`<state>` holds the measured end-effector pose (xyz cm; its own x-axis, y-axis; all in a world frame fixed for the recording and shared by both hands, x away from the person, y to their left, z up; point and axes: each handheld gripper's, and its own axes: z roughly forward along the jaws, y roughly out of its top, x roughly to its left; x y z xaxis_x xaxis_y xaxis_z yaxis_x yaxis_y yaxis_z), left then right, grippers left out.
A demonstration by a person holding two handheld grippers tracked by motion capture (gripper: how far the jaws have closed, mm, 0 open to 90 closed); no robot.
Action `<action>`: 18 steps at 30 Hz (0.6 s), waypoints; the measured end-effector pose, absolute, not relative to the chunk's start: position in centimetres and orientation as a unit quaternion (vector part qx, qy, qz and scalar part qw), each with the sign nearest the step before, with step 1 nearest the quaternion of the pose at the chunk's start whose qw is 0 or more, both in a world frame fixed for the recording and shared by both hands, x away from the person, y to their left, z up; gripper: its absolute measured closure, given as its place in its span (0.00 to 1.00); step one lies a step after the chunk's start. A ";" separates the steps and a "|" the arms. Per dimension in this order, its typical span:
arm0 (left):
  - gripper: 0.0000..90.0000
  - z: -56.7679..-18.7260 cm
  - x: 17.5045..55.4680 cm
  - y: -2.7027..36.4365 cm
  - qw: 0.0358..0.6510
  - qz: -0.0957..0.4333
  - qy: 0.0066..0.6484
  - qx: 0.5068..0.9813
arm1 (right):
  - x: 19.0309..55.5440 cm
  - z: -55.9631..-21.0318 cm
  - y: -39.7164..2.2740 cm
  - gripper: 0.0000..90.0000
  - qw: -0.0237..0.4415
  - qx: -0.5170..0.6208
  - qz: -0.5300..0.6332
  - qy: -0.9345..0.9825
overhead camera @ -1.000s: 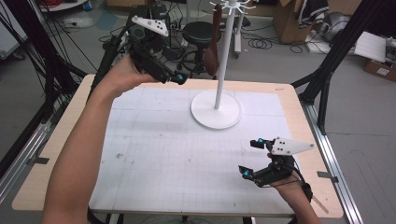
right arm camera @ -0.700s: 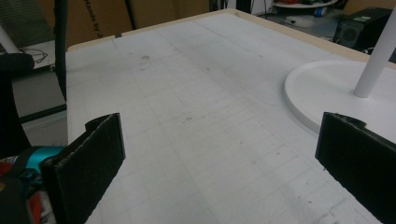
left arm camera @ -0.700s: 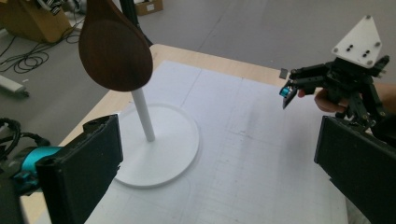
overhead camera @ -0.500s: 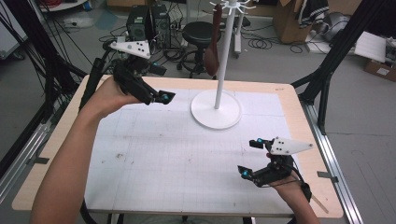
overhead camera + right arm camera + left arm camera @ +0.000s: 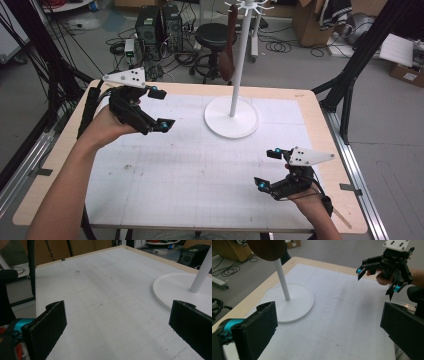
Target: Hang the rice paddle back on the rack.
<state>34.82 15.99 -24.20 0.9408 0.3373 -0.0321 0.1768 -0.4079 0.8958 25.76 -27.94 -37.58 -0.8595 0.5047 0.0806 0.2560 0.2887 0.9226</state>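
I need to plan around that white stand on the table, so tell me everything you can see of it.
The white stand has a flat round base on the white mat at the table's far middle, and a thin pole standing upright from its centre. At the top are short pegs, cut off by the picture's edge. It looks like painted metal or plastic. A brown wooden spoon hangs from a peg, bowl down, beside the pole. Neither gripper touches it.

Brown spoon top cut off; stand top cropped.
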 end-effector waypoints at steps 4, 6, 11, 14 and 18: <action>0.02 -25.0 34.3 16.5 0.525 0.080 0.158 0.833 | 25.7 -37.6 -27.9 0.00 0.112 0.241 0.546 0.794; 0.02 -25.3 34.1 16.7 0.524 0.081 0.161 0.832 | 25.8 -37.6 -28.0 0.01 0.112 0.241 0.549 0.793; 0.02 -26.2 33.4 17.3 0.528 0.088 0.165 0.829 | 25.8 -37.6 -28.0 0.00 0.114 0.243 0.551 0.790; 0.02 -27.0 32.9 17.4 0.525 0.084 0.166 0.830 | 25.7 -37.6 -28.1 0.00 0.115 0.242 0.553 0.789; 0.02 -27.9 32.4 17.7 0.526 0.084 0.170 0.829 | 25.7 -37.6 -28.1 0.00 0.115 0.241 0.555 0.788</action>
<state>32.38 17.66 -27.89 0.9282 0.3701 -0.0395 0.1936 -0.3895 0.9004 25.70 -28.12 -37.60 -0.8570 0.5079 0.0866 0.2530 0.2683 0.9295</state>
